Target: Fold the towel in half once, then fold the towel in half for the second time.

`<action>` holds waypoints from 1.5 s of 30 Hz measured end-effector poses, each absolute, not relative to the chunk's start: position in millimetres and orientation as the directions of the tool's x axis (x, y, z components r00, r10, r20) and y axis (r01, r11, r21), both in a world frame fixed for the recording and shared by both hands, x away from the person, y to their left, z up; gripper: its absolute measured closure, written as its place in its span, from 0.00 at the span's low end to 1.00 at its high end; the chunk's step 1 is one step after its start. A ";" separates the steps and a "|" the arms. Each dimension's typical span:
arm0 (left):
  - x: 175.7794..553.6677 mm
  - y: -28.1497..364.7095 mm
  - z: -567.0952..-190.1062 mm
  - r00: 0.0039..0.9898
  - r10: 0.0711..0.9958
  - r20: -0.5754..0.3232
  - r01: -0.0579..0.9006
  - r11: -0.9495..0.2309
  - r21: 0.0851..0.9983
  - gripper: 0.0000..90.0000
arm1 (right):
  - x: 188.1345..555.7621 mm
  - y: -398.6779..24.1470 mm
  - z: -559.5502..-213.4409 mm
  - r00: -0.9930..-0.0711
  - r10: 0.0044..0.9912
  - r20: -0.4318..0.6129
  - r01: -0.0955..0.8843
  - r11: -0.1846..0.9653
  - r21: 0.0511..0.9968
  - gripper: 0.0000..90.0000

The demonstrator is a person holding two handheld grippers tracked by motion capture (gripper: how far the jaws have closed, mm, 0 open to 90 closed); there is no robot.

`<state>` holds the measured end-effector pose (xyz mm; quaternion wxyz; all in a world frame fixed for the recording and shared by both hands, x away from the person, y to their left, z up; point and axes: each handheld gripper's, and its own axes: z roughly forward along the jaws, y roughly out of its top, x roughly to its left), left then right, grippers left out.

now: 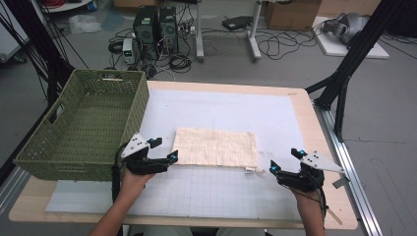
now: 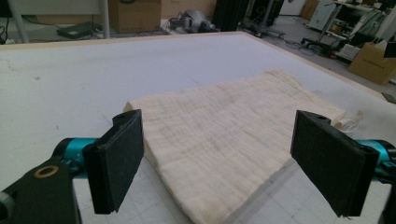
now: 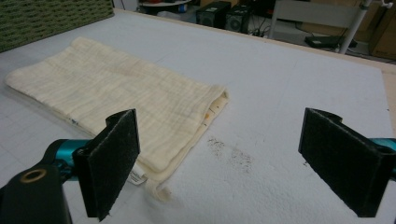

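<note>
A folded cream cloth (image 1: 215, 147) lies flat on the white gridded mat (image 1: 221, 194). My left gripper (image 1: 165, 149) sits at the cloth's near left corner with its jaws wide and nothing gripped. In the left gripper view the cloth (image 2: 243, 107) spreads out ahead between the two black pads (image 2: 116, 158), with its corner reaching in between them. My right gripper (image 1: 284, 160) rests just right of the cloth's near right corner, open. In the right gripper view the cloth (image 3: 116, 88) lies ahead and to the left, and a small label (image 3: 135, 176) pokes out beside the left pad.
A green woven basket (image 1: 74, 164) stands on the table's left side, close behind my left hand. The wooden table edge (image 1: 307, 113) borders the mat on the right. Dark specks (image 3: 231, 156) mark the mat ahead of my right gripper.
</note>
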<state>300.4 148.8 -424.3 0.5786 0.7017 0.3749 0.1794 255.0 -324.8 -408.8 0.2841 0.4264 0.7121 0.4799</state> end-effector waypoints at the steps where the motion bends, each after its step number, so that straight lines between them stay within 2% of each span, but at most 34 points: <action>1: 300.5 148.9 -424.2 0.654 0.734 -0.182 0.319 -0.049 0.946 0.20 | 255.0 -324.8 -409.2 -0.474 0.880 0.000 0.334 0.180 0.925 0.13; 17: 299.7 147.4 -425.9 0.651 0.742 -0.161 0.320 -0.076 0.944 0.21 | 254.7 -323.5 -409.2 -0.476 0.879 -0.006 0.338 0.189 0.922 0.13; 35: 307.7 149.1 -425.7 0.651 0.735 -0.190 0.339 -0.057 0.939 0.22 | 260.6 -322.2 -413.2 -0.483 0.875 0.001 0.356 0.195 0.914 0.13; 39: 317.7 151.5 -421.2 0.639 0.732 -0.237 0.371 -0.024 0.928 0.22 | 261.7 -321.8 -414.1 -0.491 0.871 -0.006 0.363 0.211 0.908 0.13; 45: 339.2 146.5 -410.2 0.628 0.748 -0.217 0.374 -0.046 0.926 0.22 | 263.3 -326.4 -416.5 -0.490 0.872 0.020 0.377 0.191 0.906 0.13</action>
